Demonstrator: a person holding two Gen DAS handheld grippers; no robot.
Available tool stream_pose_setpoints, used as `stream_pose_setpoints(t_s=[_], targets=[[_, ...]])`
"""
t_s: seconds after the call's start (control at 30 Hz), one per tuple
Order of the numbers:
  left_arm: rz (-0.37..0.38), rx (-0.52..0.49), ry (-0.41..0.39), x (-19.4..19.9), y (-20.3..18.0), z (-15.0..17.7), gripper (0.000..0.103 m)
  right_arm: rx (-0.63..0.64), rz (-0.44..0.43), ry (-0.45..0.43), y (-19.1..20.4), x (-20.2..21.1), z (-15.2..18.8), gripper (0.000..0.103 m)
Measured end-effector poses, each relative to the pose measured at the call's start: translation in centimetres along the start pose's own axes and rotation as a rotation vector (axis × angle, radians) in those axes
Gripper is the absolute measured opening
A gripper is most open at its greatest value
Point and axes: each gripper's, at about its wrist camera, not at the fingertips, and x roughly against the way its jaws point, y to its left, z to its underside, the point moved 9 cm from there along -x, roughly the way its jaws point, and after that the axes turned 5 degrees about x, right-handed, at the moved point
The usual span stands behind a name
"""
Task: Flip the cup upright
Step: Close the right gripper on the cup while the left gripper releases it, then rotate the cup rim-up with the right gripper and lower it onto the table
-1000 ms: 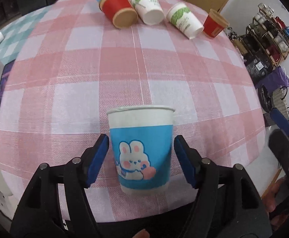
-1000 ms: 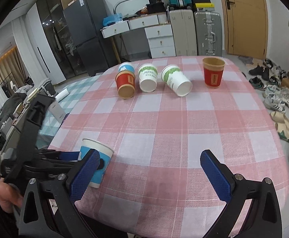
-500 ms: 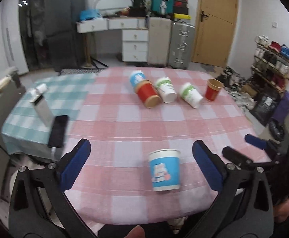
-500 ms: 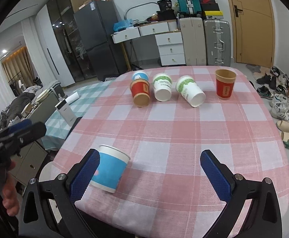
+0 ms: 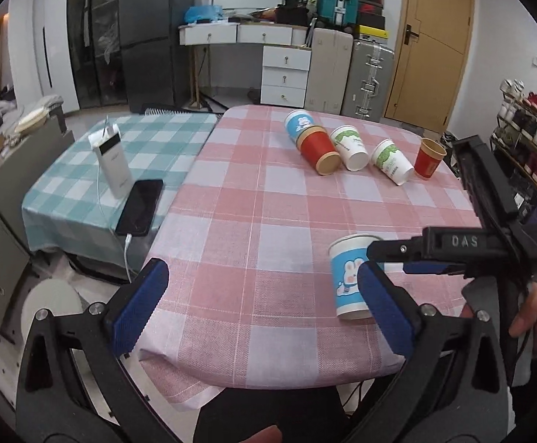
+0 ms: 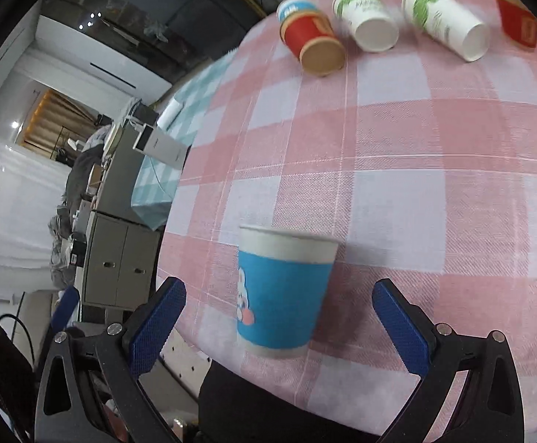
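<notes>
Right claw [image 6: 279,325] spread wide around upright blue cup [image 6: 283,291] on table [image 6: 397,192], not touching; left claw [image 5: 264,313] spread too, holding nothing.

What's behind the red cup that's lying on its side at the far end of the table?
A blue bunny cup lies right behind the red cup, apparently touching it. Only its base end shows; its mouth is covered by the red cup.

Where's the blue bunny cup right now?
The blue bunny cup stands upright near the front edge of the pink checked tablecloth, between the open right gripper's fingers, untouched.
</notes>
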Motion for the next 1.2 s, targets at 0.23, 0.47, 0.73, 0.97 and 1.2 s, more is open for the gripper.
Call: stream_pose_setpoints(t_s=[0.23,0.47,0.73,0.97,1.2], targets=[[0.018,0.072,0.076,-2.1,2.1,0.7,0.102,-0.018,-0.009,0.134,-0.2,-3.1,-1.5,0.103],[0.016,0.123,0.113,-3.5,3.3,0.7,0.102,-0.079,-0.068,0.187,-0.5,-4.3,-1.8,0.066],[0.029,0.121,0.127,-4.3,2.2,0.8,0.102,0.007,-0.048,0.028,-0.5,-1.2,-2.9,0.061],[0.074,0.126,0.112,-6.1,-0.4,0.8,0.102,0.078,0.141,-0.416,-5.3,7.2,-3.4,0.061],[0.106,0.065,0.137,-9.6,-4.9,0.5,0.097,0.237,0.457,-0.594,-7.2,8.8,-1.6,0.06]])
